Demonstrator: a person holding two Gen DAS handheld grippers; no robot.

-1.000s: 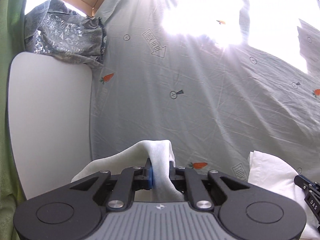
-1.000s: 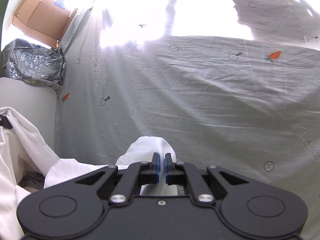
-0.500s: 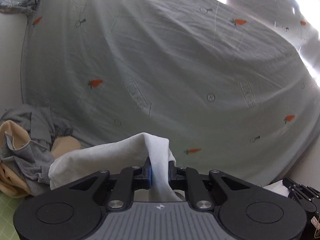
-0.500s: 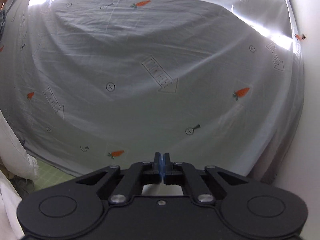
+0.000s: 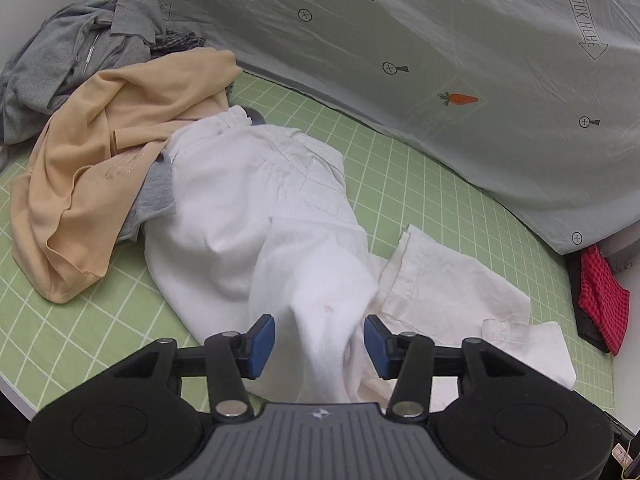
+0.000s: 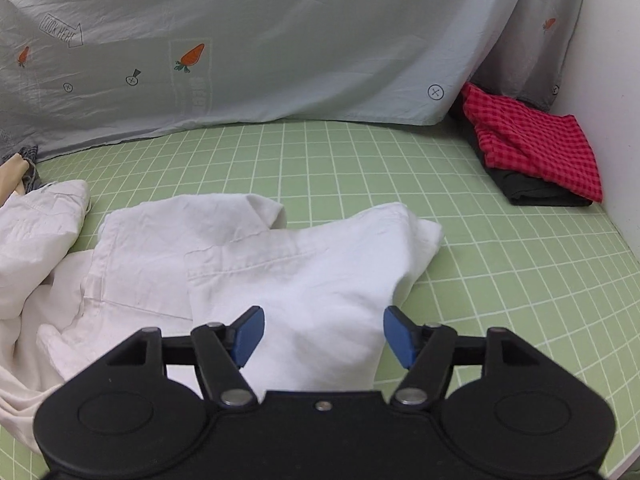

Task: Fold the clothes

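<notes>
So we've got the white pants (image 5: 256, 208) lying crumpled on the green grid mat (image 5: 400, 184), stretched from the pile of clothes on the left toward the middle. Our left gripper (image 5: 319, 340) is spread wide, blue pads (image 5: 262, 338) well apart, and a hump of the white fabric rises up between them, but neither pad is pressing on it as far as we can see. Same deal on the right: right gripper (image 6: 324, 336) is wide open with a fold of the pants (image 6: 288, 272) sitting in the gap, not pinched. From the right wrist view the leg hems lie rumpled and overlapping across the mat (image 6: 500, 260). A tan shirt (image 5: 104, 160) is draped over the waist end of the pants, and a grey jacket (image 5: 72, 52) is bunched up behind it in the corner. Over on the right edge there's a red checked cloth (image 6: 532, 144) lying on top of something dark (image 6: 532, 194), well apart from the pants. The grey sheet (image 6: 280, 40) with carrots and arrows printed on it hangs along the back of the mat.
</notes>
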